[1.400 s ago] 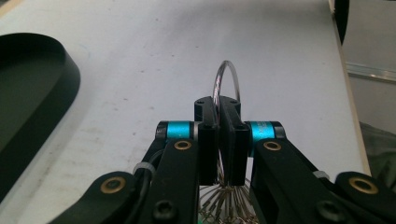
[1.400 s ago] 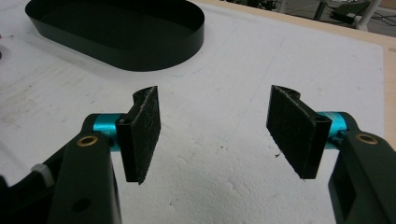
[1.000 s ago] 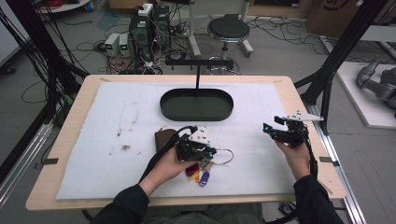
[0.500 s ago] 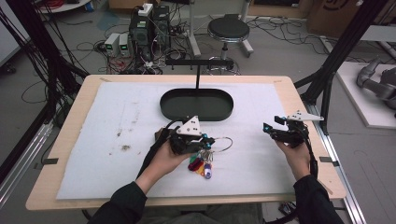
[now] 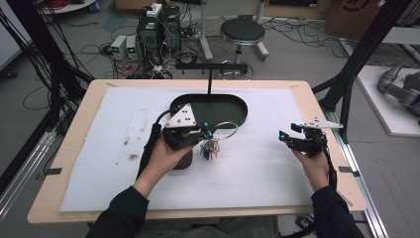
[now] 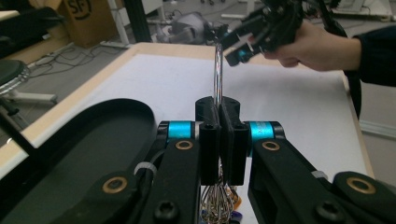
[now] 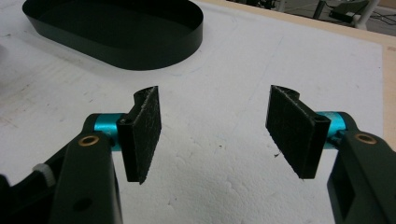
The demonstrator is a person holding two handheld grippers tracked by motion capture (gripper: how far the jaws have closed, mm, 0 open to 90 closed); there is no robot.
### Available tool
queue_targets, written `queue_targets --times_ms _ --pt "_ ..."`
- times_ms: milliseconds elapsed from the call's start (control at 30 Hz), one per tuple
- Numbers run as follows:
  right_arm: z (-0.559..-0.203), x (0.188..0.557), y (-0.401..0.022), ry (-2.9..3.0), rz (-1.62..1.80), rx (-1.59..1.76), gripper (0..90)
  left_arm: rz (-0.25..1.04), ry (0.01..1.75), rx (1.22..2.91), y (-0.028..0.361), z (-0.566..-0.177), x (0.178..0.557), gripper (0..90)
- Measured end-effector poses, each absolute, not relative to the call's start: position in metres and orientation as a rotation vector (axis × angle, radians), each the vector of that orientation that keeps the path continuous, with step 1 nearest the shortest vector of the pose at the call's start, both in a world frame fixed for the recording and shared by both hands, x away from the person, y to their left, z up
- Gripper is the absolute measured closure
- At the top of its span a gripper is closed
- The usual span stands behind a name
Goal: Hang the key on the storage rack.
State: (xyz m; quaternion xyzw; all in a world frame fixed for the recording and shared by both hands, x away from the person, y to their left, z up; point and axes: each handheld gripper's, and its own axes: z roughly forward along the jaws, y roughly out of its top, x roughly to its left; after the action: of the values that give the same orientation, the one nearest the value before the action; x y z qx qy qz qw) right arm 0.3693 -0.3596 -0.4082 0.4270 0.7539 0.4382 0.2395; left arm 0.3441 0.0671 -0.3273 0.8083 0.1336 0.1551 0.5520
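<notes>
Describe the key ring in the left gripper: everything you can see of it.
The key ring is a thin loop of shiny silver wire, pinched at its edge between the shut jaws of the left gripper. It is lifted off the white mat. A bunch of small keys and coloured tags hangs below it, near the black oval tray.

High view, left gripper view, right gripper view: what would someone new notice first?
First, the left gripper near the middle of the white mat, shut on a large metal key ring, with a bunch of keys hanging below it above the mat. Just behind sits a black oval tray with an upright stand. At the right, the right gripper hovers with jaws open and nothing between them.
</notes>
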Motion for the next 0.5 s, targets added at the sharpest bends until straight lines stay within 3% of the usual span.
queue_targets --times_ms 500 --pt "-0.409 0.370 -0.359 2.062 1.197 1.169 36.5 0.438 0.451 1.783 0.114 -0.304 0.371 86.7"
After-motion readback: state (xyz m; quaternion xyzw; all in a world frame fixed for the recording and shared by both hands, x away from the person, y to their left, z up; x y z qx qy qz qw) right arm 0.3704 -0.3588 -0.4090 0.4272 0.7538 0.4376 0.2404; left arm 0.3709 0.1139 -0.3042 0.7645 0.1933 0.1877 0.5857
